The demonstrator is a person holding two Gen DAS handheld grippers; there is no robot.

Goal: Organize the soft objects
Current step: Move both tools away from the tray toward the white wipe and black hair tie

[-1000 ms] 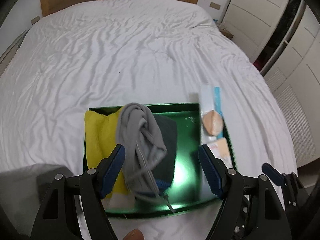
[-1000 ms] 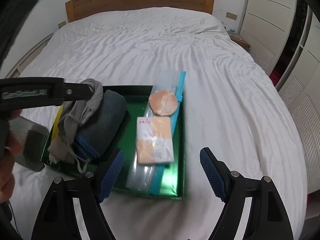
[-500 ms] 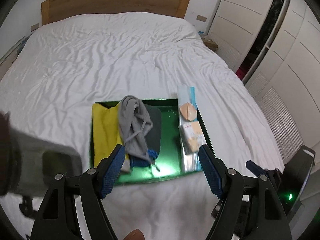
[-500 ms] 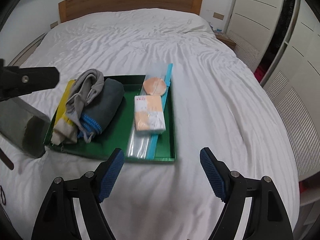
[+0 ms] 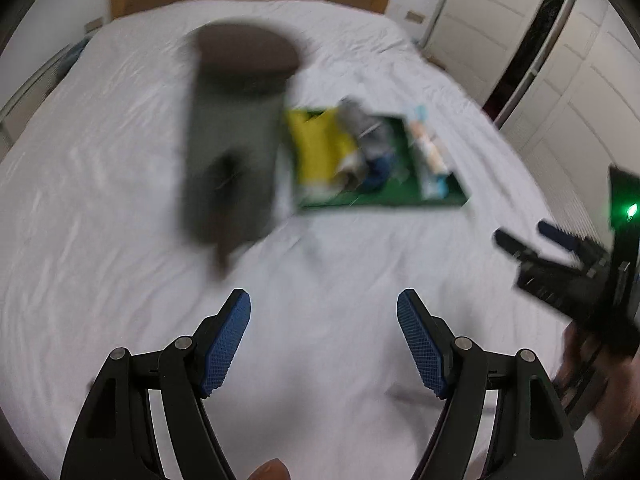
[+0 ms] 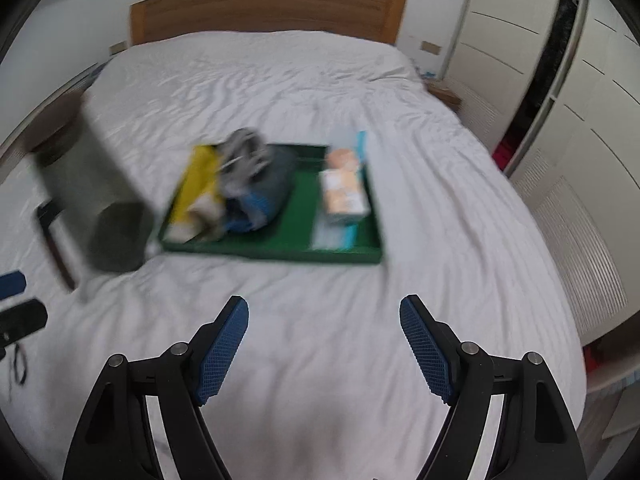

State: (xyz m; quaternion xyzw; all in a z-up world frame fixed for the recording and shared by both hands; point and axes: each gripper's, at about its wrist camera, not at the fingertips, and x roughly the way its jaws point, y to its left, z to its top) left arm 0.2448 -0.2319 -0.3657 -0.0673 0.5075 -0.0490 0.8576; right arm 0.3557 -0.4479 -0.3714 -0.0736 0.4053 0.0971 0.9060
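A green tray (image 6: 304,208) lies on the white bed, blurred by motion. It holds a yellow cloth (image 6: 200,184), a light grey garment (image 6: 244,156) over a dark grey roll with a blue edge (image 6: 272,188), and an orange-and-white packet (image 6: 344,192) on a clear zip bag (image 6: 340,236). In the left wrist view the tray (image 5: 380,198) sits right of centre, with the yellow cloth (image 5: 320,148) at its left. My left gripper (image 5: 324,344) and right gripper (image 6: 324,344) both hang open and empty over bare sheet, well short of the tray.
A tall grey bin-like container (image 5: 236,140) stands on the bed just left of the tray, also visible as the container (image 6: 96,184). My right gripper (image 5: 528,236) and a hand (image 5: 616,384) show at the right edge. Wooden headboard (image 6: 264,12) at the back, white wardrobe (image 6: 580,120) on the right.
Both grippers have pulled back from the tray, which now looks smaller and farther. The left view has swung left, bringing the grey container fully into sight. Both jaws kept their width.
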